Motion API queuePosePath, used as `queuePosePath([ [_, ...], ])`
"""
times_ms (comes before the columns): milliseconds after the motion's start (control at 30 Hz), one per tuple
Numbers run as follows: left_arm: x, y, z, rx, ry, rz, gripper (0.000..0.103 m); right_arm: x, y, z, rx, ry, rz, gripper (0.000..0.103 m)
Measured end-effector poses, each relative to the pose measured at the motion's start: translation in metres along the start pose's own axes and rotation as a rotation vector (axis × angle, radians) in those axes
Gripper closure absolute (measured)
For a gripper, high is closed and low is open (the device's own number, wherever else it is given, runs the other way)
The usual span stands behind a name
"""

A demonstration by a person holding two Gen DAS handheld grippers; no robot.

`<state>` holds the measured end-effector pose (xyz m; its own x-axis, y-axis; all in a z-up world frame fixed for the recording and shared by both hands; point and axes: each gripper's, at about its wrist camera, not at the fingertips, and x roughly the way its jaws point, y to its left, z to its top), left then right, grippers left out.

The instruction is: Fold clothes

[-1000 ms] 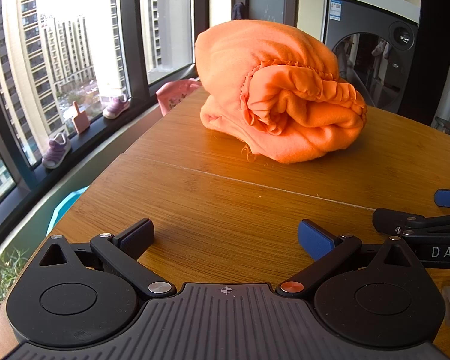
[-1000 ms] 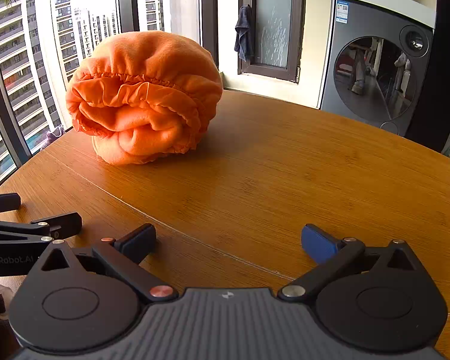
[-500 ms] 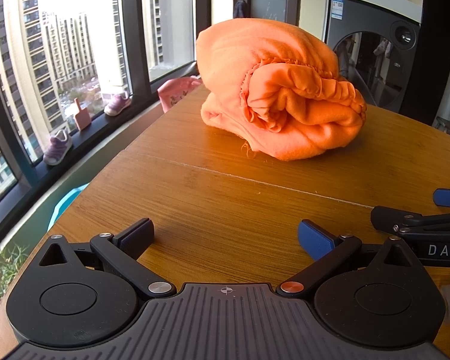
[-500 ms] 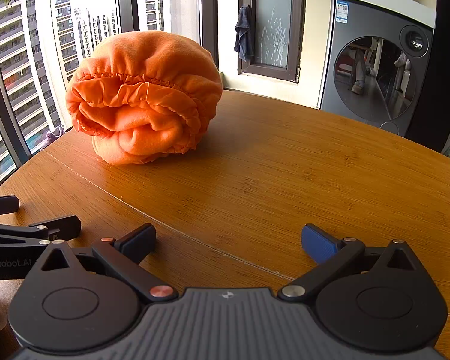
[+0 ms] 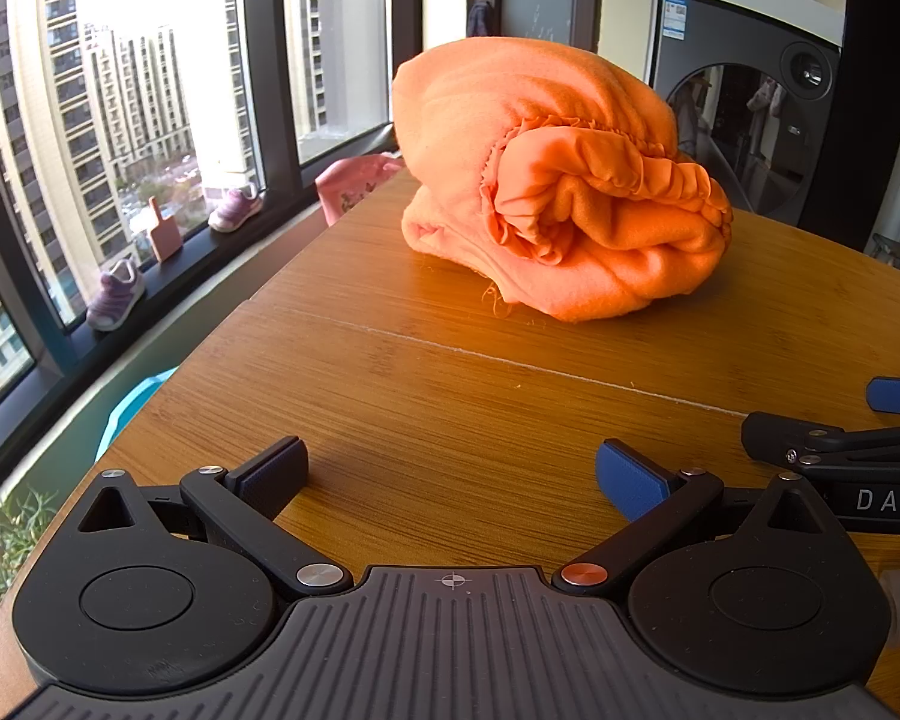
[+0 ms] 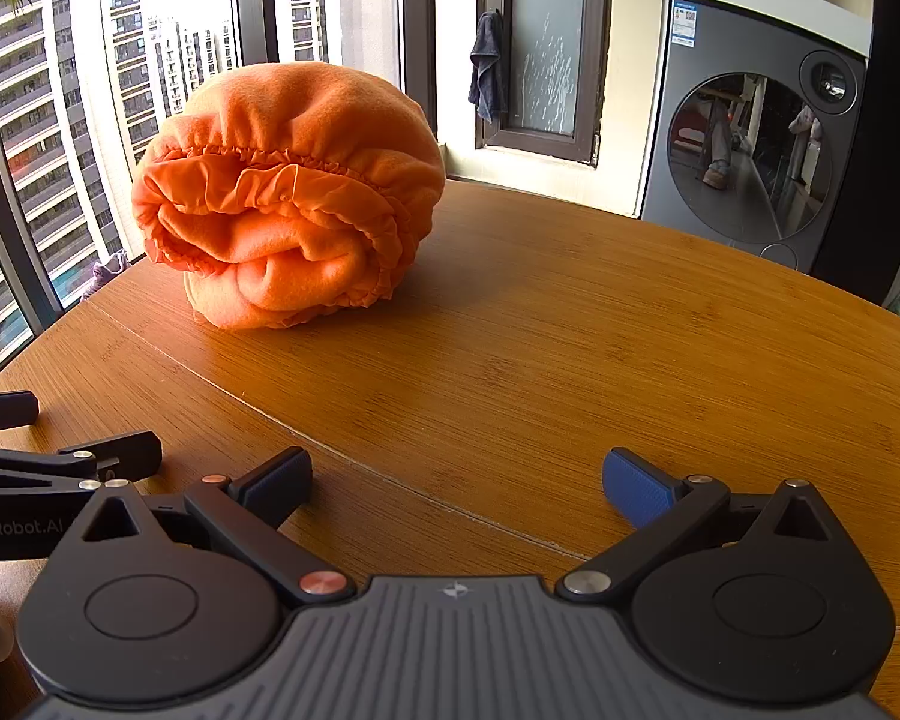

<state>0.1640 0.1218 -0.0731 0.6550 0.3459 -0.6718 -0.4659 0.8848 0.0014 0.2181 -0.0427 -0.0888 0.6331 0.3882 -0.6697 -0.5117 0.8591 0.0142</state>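
Sitting bunched up on the wooden surface (image 5: 450, 420) is an orange garment (image 5: 564, 180), rolled into a fat lump with a gathered elastic hem showing on the side that faces the cameras. Nothing is touching it. Both grippers hang low over the surface, well short of the garment, side by side. The left gripper (image 5: 450, 474) has its fingers (image 5: 273, 468) spread wide with nothing between them, and the right gripper (image 6: 456, 477) is the same deal, wide apart and empty, blue pad on one finger. In the left wrist view the right gripper pokes in from the edge, just beside the left one.

Past the garment there's a washing machine (image 6: 762, 138) against the wall, with a dark cloth (image 6: 486, 66) hanging by a window frame next to it. To the garment's left, big windows look out on apartment towers, and a couple of small shoes (image 5: 117, 297) sit on the sill. A seam line (image 5: 510, 363) runs across the surface between the garment and the grippers.
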Motion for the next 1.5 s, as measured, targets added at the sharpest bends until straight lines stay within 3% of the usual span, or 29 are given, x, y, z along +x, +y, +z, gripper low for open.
queuePosePath([
  [1500,0.0023,0.0017,0.0022,-0.003,-0.003,0.007,0.0,0.0016,0.0012,0.0016,-0.001,0.001,-0.002,0.0],
])
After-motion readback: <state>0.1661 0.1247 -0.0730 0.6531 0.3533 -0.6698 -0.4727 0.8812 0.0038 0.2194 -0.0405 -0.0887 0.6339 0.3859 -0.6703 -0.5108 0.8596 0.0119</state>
